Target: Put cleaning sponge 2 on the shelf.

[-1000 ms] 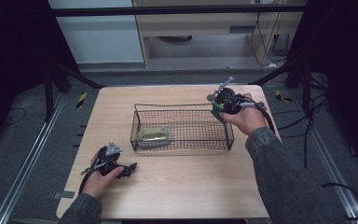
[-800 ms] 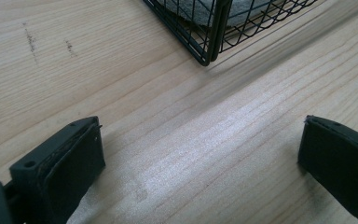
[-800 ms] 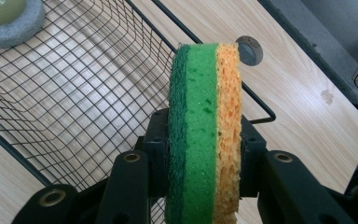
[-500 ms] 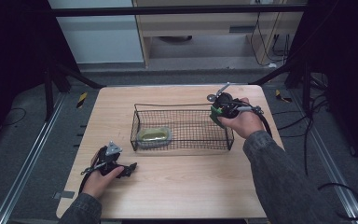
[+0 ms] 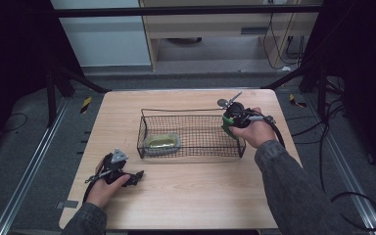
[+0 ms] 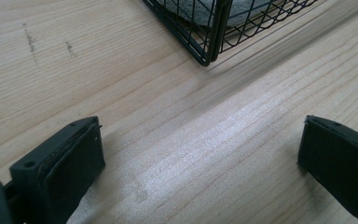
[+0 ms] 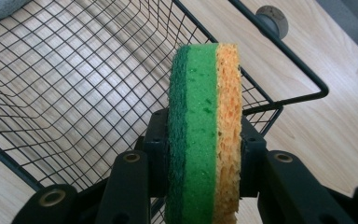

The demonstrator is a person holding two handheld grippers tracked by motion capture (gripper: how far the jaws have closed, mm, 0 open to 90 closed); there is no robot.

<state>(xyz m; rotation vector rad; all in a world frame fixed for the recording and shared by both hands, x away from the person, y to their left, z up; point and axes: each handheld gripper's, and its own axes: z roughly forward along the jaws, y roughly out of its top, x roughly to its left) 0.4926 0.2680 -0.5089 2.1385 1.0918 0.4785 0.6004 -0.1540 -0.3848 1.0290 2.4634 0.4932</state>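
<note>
Item: scouring sponge [image 7: 204, 135], green pad on yellow foam, frame centre | Handling: likely light, soft, squashy; grip flat faces | right gripper [image 7: 200, 154] clenched on it over wire basket [image 7: 74, 93] | left gripper [image 6: 200, 158] released, lower frame, on table [image 6: 191, 116]

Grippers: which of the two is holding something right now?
The right gripper, above the wire basket's right end, has its jaws clamped on a green-and-yellow sponge. The left gripper rests on the table with jaws spread apart and nothing between them.
</note>
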